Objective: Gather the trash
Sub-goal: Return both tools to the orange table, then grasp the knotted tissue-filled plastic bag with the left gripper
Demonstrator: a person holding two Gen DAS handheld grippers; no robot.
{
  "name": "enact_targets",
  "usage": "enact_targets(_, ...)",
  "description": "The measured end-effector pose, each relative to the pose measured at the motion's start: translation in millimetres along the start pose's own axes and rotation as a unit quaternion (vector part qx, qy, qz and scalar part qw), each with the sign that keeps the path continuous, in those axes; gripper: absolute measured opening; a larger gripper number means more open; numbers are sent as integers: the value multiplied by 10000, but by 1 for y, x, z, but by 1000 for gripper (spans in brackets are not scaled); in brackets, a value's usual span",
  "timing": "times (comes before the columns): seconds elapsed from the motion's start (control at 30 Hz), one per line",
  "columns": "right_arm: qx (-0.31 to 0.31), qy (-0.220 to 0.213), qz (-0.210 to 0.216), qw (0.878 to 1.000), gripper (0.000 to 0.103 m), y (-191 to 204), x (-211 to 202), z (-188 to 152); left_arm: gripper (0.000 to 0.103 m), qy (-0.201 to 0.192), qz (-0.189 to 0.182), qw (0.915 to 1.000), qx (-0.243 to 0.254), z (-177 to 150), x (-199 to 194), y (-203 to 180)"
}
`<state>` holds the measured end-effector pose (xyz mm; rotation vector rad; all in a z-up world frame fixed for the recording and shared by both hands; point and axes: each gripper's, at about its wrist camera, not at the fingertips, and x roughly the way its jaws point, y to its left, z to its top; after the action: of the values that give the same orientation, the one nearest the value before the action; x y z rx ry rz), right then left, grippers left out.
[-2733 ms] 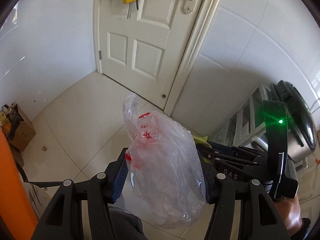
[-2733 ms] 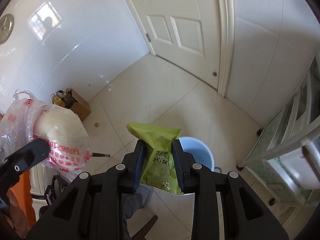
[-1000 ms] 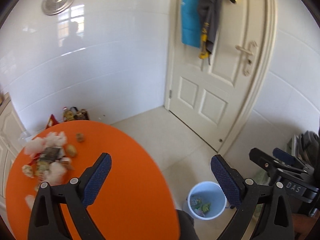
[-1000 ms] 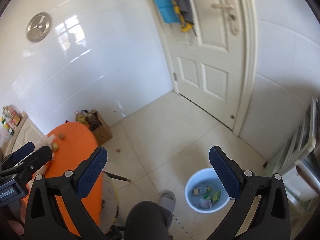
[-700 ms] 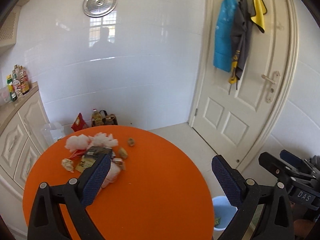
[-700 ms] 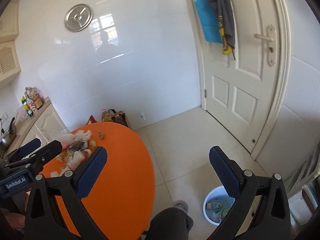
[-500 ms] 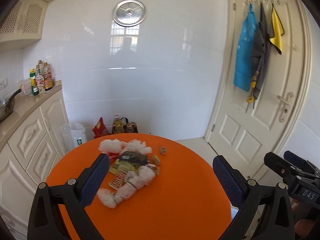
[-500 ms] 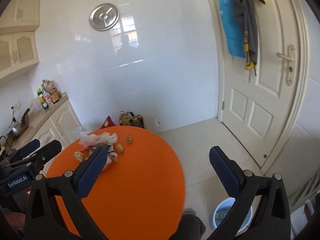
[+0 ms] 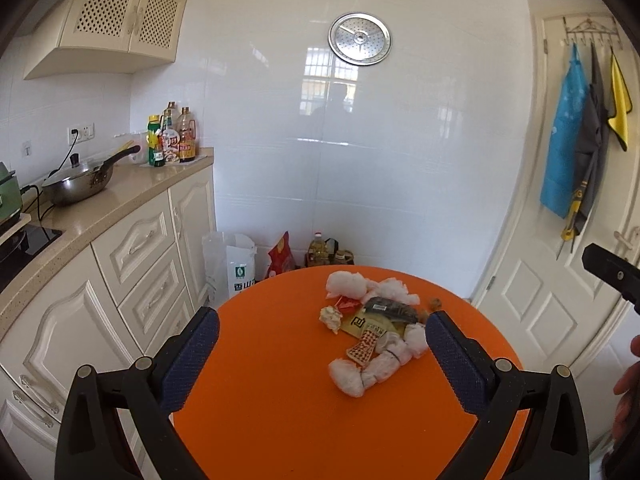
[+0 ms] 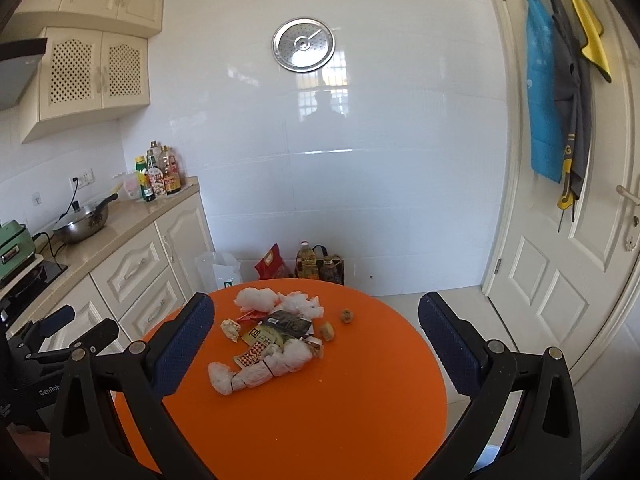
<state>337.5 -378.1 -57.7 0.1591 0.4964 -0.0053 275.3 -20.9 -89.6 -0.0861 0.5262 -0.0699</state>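
Tongs: your left tongs point(image 9: 320, 360) and right tongs point(image 10: 316, 350) both stand wide apart and empty, held above the near part of the round orange table point(image 10: 320, 432), with the trash heap point(image 10: 276, 340) framed between the tips in each wrist view.

Location of trash: one loose cluster on the far half of the table, towards the wall; nothing in it touches either pair of tongs.

Items, with handling as you should judge it:
- Crumpled white wads point(image 9: 346, 283), several, at the far and near edges of the heap. Likely tissue or thin plastic: very light, soft, will squash. Pinch through the bulk of a wad, not its fringe, or it may tear or slip free.
- Dark flat packet point(image 10: 290, 323) and yellow wrapper point(image 10: 262, 336), overlapping. Thin, slick film lying flat; take a raised or curled edge, since a flat face gives the pads nothing to bite.
- Red-and-white checked wrapper point(image 9: 363, 348), flat, beside the near wads. Same approach.
- Two small brown lumps point(image 10: 346, 315), apart to the right. Small, possibly crumbly; close gently, centred.

Risk: light pieces may cling together and lift in a clump.
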Motion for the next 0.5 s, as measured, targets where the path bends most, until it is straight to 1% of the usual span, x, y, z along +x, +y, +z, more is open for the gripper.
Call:
enact_targets(0.1,-12,205,33,9998,103,2,17,-8,102,183,-20,9998,51,-11,11,-3)
enact_targets(0.13,-16,293,20,9996,103,1,24,-11,102,248,-48,9996,83,-8,21,-9)
enact_targets(0.27,67,611,-53,9981,103,-7,50,-23,102,579,-173,9975,359,-15,54,-30)
enact_targets(0.47,175,1038,-242,9941,103,-28,89,-40,102,1066,-436,9896,859,-12,126,-75)
enact_targets(0.5,195,1103,-271,9933,103,-31,96,-42,102,1131,-454,9884,902,-3,143,-79)
